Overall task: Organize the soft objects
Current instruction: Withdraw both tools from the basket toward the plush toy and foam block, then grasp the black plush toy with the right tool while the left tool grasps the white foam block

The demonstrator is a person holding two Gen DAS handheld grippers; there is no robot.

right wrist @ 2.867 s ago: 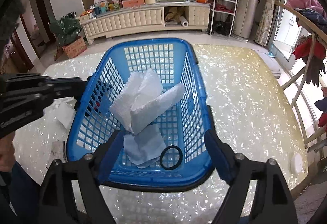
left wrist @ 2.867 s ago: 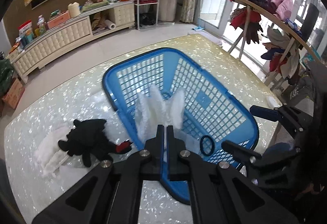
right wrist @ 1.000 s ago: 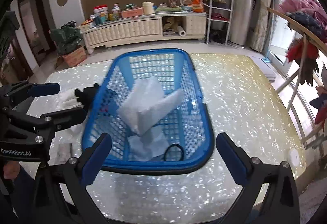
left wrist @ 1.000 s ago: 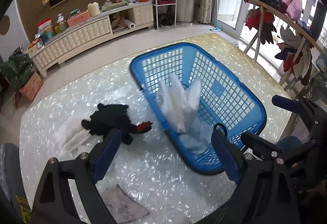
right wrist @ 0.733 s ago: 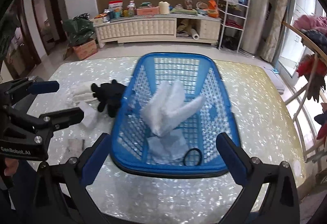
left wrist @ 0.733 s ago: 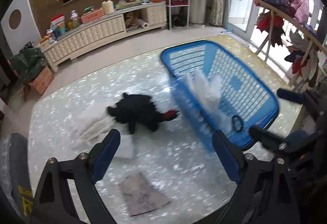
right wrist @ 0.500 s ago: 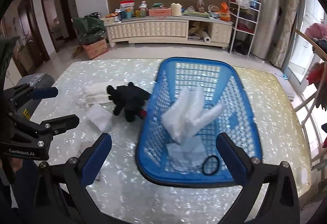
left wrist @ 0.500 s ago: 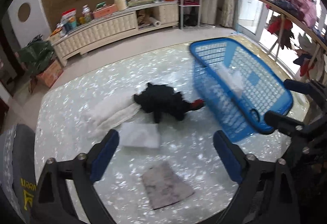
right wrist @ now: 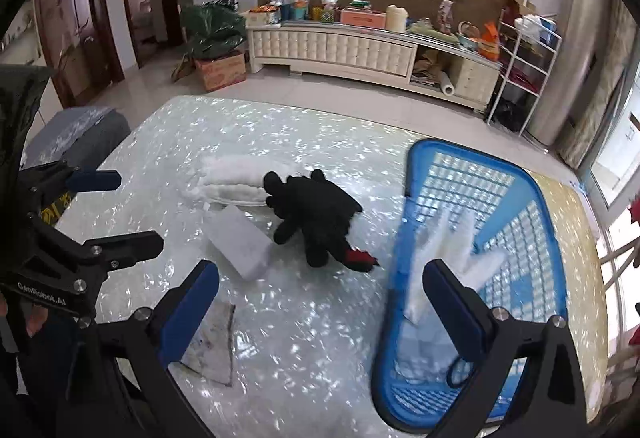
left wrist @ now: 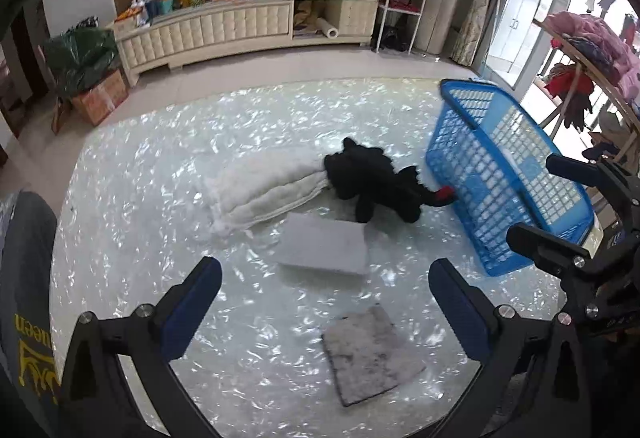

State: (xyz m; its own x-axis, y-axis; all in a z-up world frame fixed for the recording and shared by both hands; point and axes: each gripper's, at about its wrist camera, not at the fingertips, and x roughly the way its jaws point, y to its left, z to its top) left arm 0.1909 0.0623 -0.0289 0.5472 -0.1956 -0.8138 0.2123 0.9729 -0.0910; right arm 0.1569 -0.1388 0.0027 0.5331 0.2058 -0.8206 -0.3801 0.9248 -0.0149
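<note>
A black plush toy [left wrist: 380,184] with a red tail tip lies mid-table, next to a white fluffy cushion [left wrist: 264,186]. A pale grey folded cloth [left wrist: 324,244] lies in front of them, and a flat grey mat [left wrist: 370,352] nearer me. The blue basket [left wrist: 500,174] stands at the right and holds white cloths [right wrist: 448,250] and a black ring [right wrist: 456,372]. My left gripper [left wrist: 324,302] is open and empty above the folded cloth and mat. My right gripper [right wrist: 320,302] is open and empty, over the table beside the basket [right wrist: 480,258] and near the plush [right wrist: 316,218].
The table [left wrist: 160,174] has a shiny pearl-patterned top. A cream sideboard [left wrist: 240,26] with clutter stands against the far wall. A clothes rack [left wrist: 588,58] is at the right. A grey chair [right wrist: 76,138] stands at the table's left.
My left gripper opened, released the white cloth into the basket and swung left over the plush and cloths. My right gripper also turned left, so the basket now sits at the right.
</note>
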